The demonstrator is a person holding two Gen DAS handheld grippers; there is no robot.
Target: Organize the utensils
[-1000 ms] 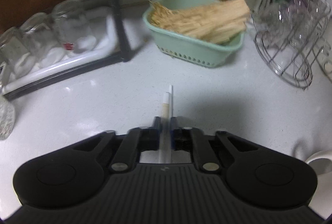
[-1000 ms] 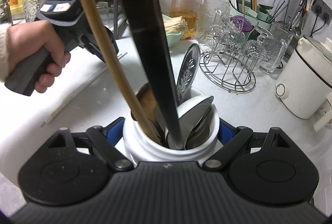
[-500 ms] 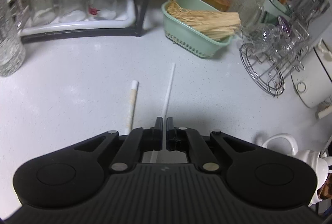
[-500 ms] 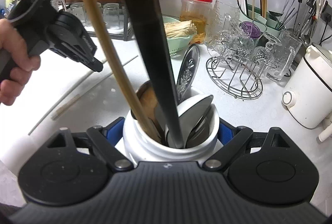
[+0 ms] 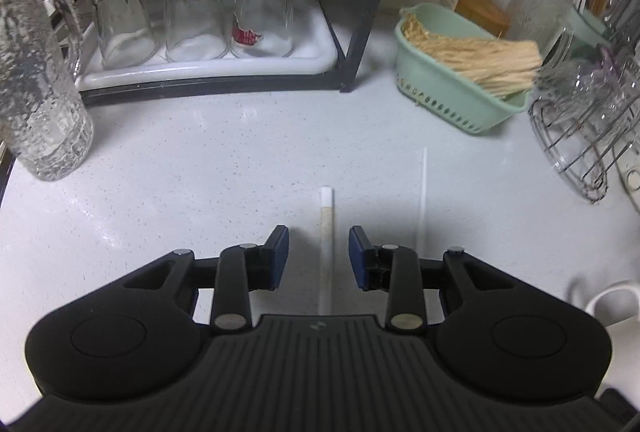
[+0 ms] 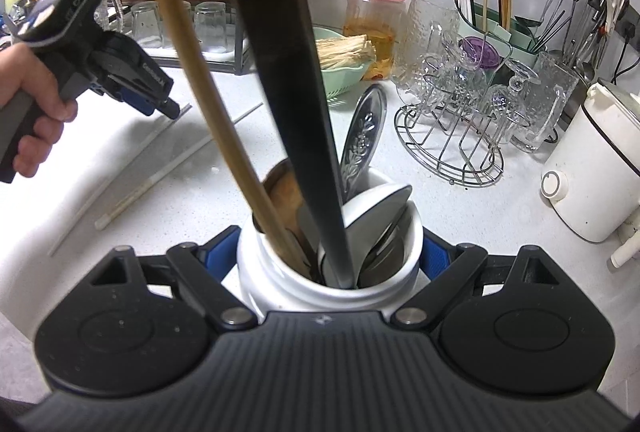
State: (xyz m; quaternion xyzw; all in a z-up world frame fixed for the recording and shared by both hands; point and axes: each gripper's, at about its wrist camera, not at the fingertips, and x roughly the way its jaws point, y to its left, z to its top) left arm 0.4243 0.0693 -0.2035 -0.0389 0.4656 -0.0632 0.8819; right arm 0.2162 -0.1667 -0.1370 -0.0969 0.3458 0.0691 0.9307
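Pointing away lengthwise, the chopstick (image 5: 326,244) lies untouched between the just-opened left gripper (image 5: 319,252) jaws.

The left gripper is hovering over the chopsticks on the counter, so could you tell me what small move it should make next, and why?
Probably lower and close on the thicker chopstick. The left gripper, whose jaws have just been opening, straddles it without touching, while the right gripper holds the white utensil jar ready.

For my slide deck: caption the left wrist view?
Left tool, just opened, straddles one chopstick on the counter; a second chopstick lies to its right.
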